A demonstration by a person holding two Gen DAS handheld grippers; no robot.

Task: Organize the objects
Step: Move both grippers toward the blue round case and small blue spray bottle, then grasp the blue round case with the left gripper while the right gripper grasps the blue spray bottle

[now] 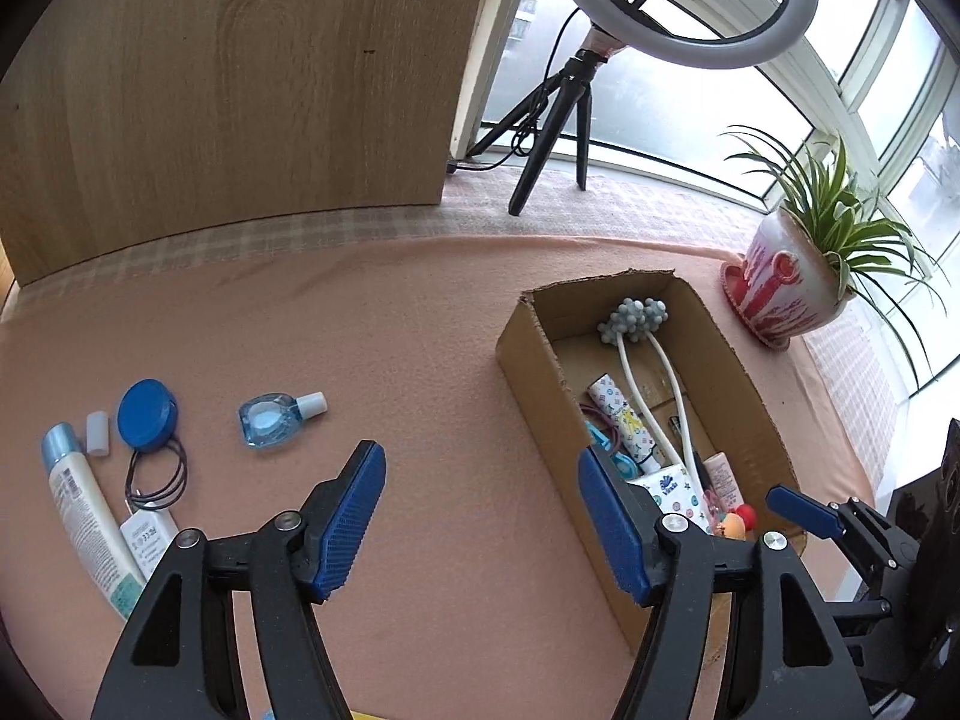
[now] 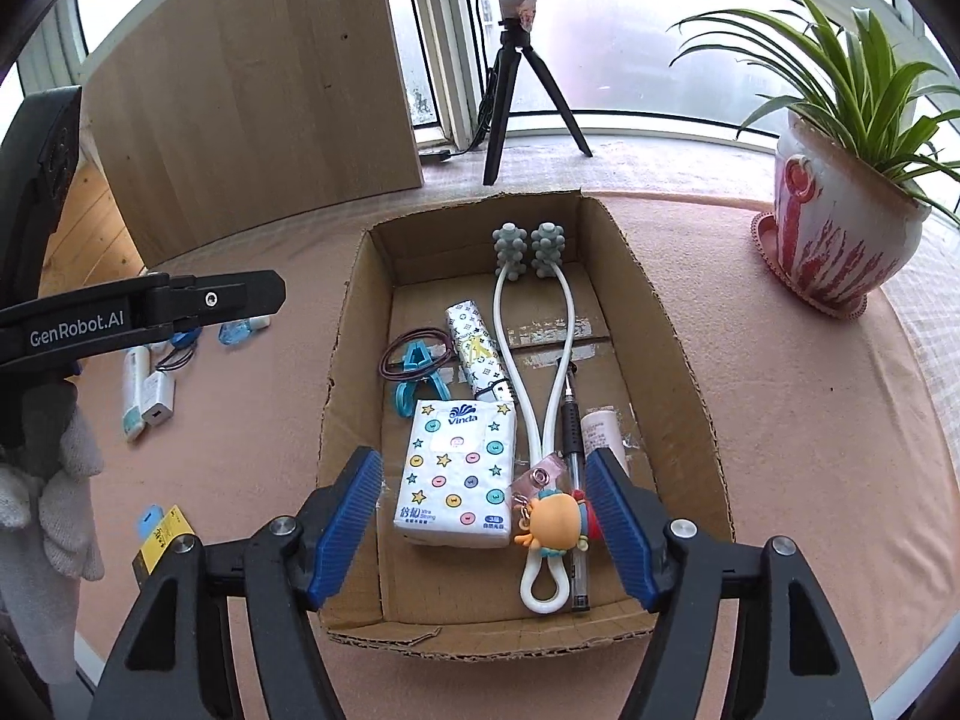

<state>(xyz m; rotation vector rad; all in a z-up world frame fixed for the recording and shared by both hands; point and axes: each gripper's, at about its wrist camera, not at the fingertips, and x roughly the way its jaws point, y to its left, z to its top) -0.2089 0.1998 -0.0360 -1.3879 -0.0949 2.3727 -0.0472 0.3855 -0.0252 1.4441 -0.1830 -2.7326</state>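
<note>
Hovering over the near end of the box [image 2: 672, 324], the right gripper [image 2: 483, 516] has its jaws wide apart, gripping nothing. Below them lie a tissue pack [image 2: 459, 468] and an orange keychain [image 2: 552, 525]. Farther in: pen [image 2: 570, 420], white massager [image 2: 528, 252], patterned tube [image 2: 477, 348], blue clip [image 2: 417, 381]. The left gripper [image 1: 480, 507] hangs over the pink worktop [image 1: 360, 312] left of the box [image 1: 528, 360], jaws spread, empty. Beyond it, loose on the worktop: dropper bottle [image 1: 273, 420], blue cap [image 1: 146, 414], hair ties [image 1: 157, 477], lotion tube [image 1: 87, 516], charger [image 1: 147, 540]. Farthest off, potted plant [image 1: 792, 282], tripod [image 1: 552, 120].
</note>
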